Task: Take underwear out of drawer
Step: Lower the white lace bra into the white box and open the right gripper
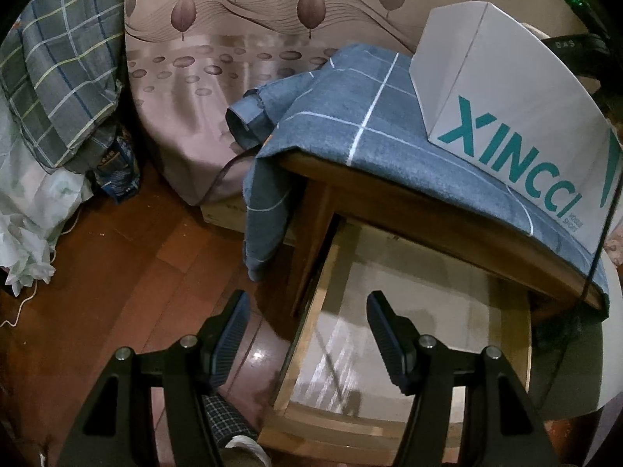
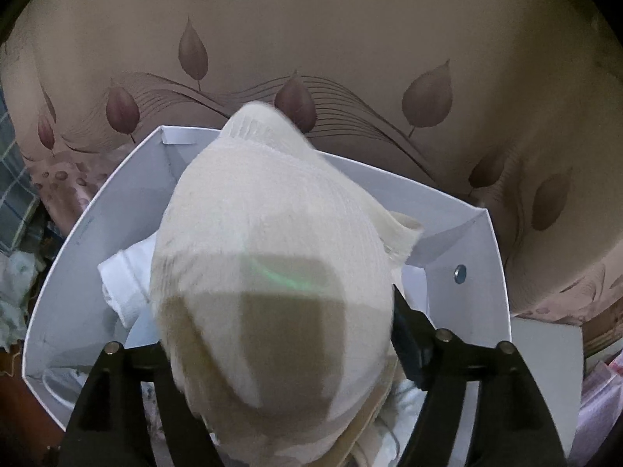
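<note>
A cream ribbed piece of underwear (image 2: 272, 214) bulges between the fingers of my right gripper (image 2: 276, 311), right over an open white shoe box (image 2: 78, 253). The jaws stand wide and the cloth lies loosely between them; it hides the left finger, and the right pad (image 2: 407, 334) shows at its edge. A folded white garment (image 2: 124, 284) lies inside the box. My left gripper (image 1: 307, 311) hangs open and holds nothing above the pulled-out wooden drawer (image 1: 311, 330), whose visible bottom is bare. The same box (image 1: 506, 97), printed XINCCI, stands on the nightstand.
A blue checked cloth (image 1: 370, 116) covers the nightstand top and droops over its left corner. Behind it is a bed with a leaf-pattern sheet (image 1: 218, 78). Plaid bedding (image 1: 66, 78) and white fabric (image 1: 27, 233) pile up at the left on the wooden floor (image 1: 128, 253).
</note>
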Demonstrator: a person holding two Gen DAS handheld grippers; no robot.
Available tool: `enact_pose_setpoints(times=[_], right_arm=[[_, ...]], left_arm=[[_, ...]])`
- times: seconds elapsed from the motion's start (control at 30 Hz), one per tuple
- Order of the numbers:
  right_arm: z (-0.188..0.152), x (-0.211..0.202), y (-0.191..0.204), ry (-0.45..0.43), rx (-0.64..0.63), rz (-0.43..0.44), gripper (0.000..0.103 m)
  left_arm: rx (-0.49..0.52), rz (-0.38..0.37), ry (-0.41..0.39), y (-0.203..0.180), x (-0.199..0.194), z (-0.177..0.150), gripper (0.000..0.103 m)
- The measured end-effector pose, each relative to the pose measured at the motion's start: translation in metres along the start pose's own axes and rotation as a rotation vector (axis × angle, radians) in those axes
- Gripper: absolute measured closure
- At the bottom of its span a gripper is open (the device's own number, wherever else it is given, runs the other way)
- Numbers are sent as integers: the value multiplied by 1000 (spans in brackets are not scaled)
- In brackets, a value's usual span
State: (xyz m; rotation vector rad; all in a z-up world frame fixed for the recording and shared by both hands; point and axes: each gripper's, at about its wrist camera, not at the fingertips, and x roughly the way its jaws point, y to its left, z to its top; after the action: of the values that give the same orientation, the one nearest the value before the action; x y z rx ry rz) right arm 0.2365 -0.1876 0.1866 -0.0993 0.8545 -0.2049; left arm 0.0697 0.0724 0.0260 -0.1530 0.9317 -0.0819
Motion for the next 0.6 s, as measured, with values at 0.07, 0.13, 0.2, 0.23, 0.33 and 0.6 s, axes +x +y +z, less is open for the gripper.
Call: enact_pose_setpoints(times=[0.07, 0.13, 0.2, 0.23, 0.33, 0.6], right_arm=[[-1, -6, -1, -7, -6, -1, 26], [-3, -13, 1, -21, -15, -1, 26], [-3, -21, 4, -31, -32, 2, 23], [-3, -22, 7, -35, -40, 1, 22], [-6, -29, 14, -42, -73, -1, 20], [-24, -60, 24, -104, -118, 14, 19]], left_arm=[[3, 9, 2, 0, 1, 0, 39], [1, 5, 10, 0, 3, 0, 39], [2, 4, 11, 0, 3, -1, 39], [7, 11, 10, -1, 4, -1, 39], [15, 18, 6, -2, 4, 0, 39], [33, 31, 5, -5, 6, -3, 39]])
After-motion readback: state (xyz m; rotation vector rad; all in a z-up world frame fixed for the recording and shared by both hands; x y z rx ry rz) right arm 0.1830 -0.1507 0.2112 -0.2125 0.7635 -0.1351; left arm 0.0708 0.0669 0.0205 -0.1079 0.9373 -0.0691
